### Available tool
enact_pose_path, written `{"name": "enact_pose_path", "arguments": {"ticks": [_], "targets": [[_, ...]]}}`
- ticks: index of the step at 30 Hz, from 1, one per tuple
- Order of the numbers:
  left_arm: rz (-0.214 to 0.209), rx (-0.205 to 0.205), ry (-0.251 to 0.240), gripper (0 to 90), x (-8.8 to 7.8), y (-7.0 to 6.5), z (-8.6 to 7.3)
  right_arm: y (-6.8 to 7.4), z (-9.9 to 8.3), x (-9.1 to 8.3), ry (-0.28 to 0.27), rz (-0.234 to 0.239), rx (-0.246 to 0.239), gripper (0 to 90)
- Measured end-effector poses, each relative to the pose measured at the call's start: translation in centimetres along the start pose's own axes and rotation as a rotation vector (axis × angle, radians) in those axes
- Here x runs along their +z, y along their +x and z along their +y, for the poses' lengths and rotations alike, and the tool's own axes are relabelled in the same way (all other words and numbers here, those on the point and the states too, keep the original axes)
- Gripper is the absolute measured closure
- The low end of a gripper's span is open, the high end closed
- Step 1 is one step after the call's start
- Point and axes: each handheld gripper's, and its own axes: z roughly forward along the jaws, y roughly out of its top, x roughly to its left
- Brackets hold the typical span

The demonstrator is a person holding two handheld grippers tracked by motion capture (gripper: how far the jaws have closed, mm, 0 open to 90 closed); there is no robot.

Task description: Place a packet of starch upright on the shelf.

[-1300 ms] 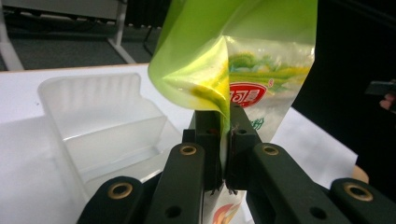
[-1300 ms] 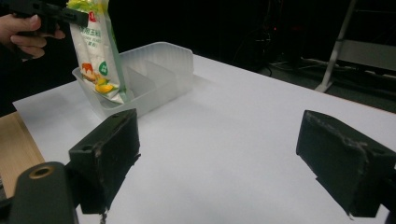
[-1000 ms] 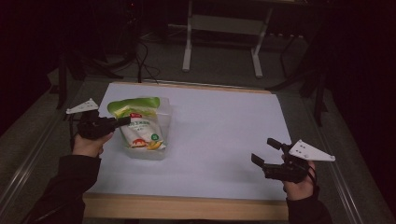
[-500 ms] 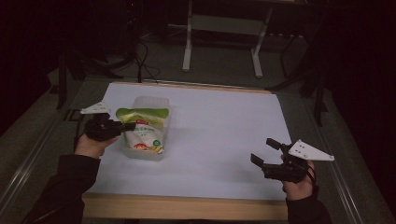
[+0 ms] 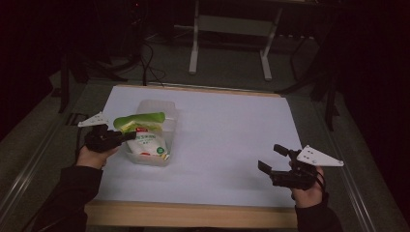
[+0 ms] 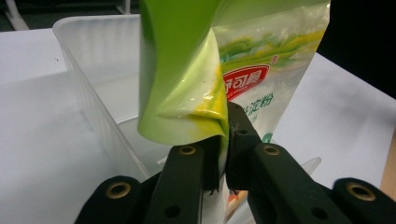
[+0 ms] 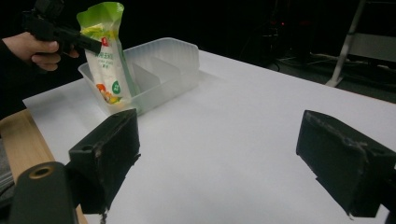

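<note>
The left gripper (image 5: 126, 137) has its jaws clamped on the green top edge of a bag (image 5: 145, 140), holding it upright with its lower end inside the clear plastic tub (image 5: 167, 113). The tub sits near the left edge of the white worktop (image 5: 227, 140). The right gripper (image 5: 271, 158) hovers near the front right corner, well apart from the tub, jaws wide apart with nothing between them.

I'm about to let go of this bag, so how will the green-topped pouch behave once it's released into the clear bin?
The pouch looks floppy: its top edge crumples where the left gripper pinches it. It hangs upright with its bottom in the bin's near compartment, so it will probably slump against a wall or the divider. The glossy film looks slippery, and the thin bin may shift if nudged.
</note>
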Motion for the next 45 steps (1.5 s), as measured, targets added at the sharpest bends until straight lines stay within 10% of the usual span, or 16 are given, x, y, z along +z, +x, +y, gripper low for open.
{"name": "enact_pose_path", "arguments": {"ticks": [17, 36, 45], "targets": [[0.121, -0.008, -0.147, 0.9, -1.7, -2.1, -0.6, -0.1, -0.2, -0.2, 0.006, 0.003, 0.005, 13.2], [0.303, -0.067, -0.215, 0.8, -1.7, -5.8, -3.9, 0.1, -0.7, 0.4, 0.034, 0.022, 0.010, 13.2], [0.338, -0.007, -0.208, 0.8, -1.5, -8.9, -5.4, 0.2, -1.4, 0.7, 0.049, 0.031, 0.014, 13.3]]}}
